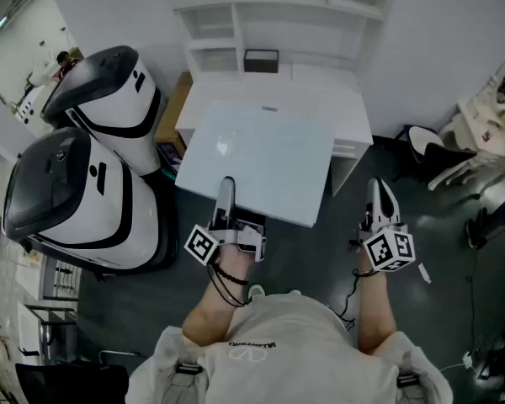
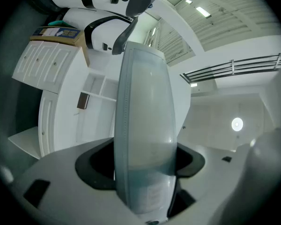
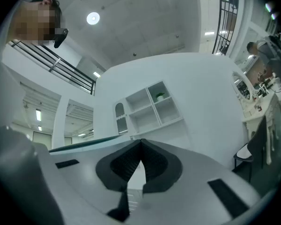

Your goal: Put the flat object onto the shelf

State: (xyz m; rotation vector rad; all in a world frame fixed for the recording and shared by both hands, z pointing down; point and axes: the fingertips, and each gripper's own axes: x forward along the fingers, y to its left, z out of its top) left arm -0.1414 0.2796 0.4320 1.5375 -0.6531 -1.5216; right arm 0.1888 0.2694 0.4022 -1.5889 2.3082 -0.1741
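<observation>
Wearing a grey shirt (image 1: 261,356) at the bottom of the head view, reaching both arms forward over a dark floor (image 1: 320,251). Pinching the near edge of the board (image 1: 265,154) with the left tool (image 1: 226,185), one finger (image 1: 225,204) lying on top of the white face. Holding that board up in the air, roughly flat and slightly tilted, overlapping the front of the tabletop (image 1: 320,78) in the head view and not resting on the shelf (image 1: 236,11). Seeing the board edge-on in the left gripper view, standing between the two dark pads (image 2: 96,165) and filling the gap, with the pads pressing on both faces.

Holding the right tool (image 1: 379,199) out to the right of the board, well apart from it and carrying nothing. Showing jaws pressed together in the right gripper view, tips meeting with nothing between them.

Facing the shelf, a white unit with open compartments rising at the back of the tabletop against the wall. Spotting a small dark box (image 1: 261,60) at the foot of the shelf. Having two large white-and-black pods (image 1: 101,91) to the left of the tabletop, one behind the other, and a white chair (image 1: 442,154) off to the right.
</observation>
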